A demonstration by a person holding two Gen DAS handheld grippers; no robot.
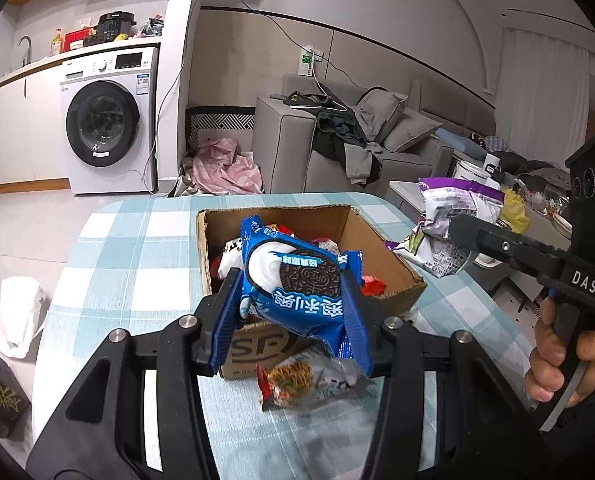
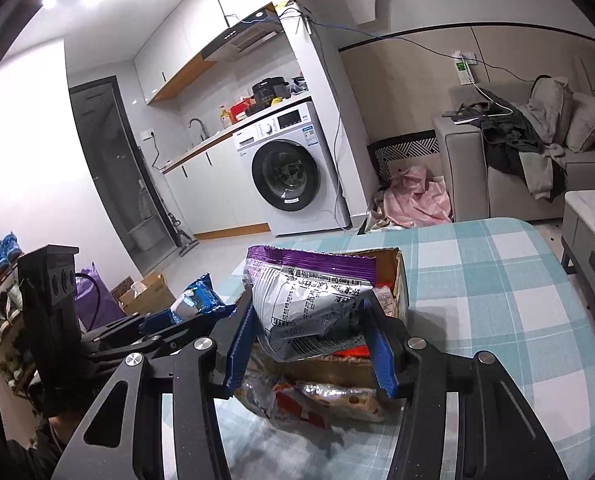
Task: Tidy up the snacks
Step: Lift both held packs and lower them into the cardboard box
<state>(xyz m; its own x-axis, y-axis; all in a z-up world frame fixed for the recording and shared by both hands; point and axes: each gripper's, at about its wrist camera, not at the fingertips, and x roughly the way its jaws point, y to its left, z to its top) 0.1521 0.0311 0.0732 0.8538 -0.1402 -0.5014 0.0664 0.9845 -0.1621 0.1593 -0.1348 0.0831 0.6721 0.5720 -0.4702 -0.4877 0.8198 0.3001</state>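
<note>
With the left gripper (image 1: 293,304) pinching the Oreo packet (image 1: 297,280) between its jaws above the cardboard box (image 1: 377,236) and the right gripper (image 2: 311,336) clamping the purple-topped bag (image 2: 309,292) likewise, either slack wrapper might slip and miss the box.

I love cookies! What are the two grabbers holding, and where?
Left gripper pinches the blue Oreo packet by its sides; right gripper clamps the purple-topped bag around its lower half.

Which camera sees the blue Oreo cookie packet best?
The left wrist view: the blue Oreo cookie packet fills the middle, held in the left claw, with its cookie picture facing us. The right wrist view shows only one crumpled end at the side.
</note>
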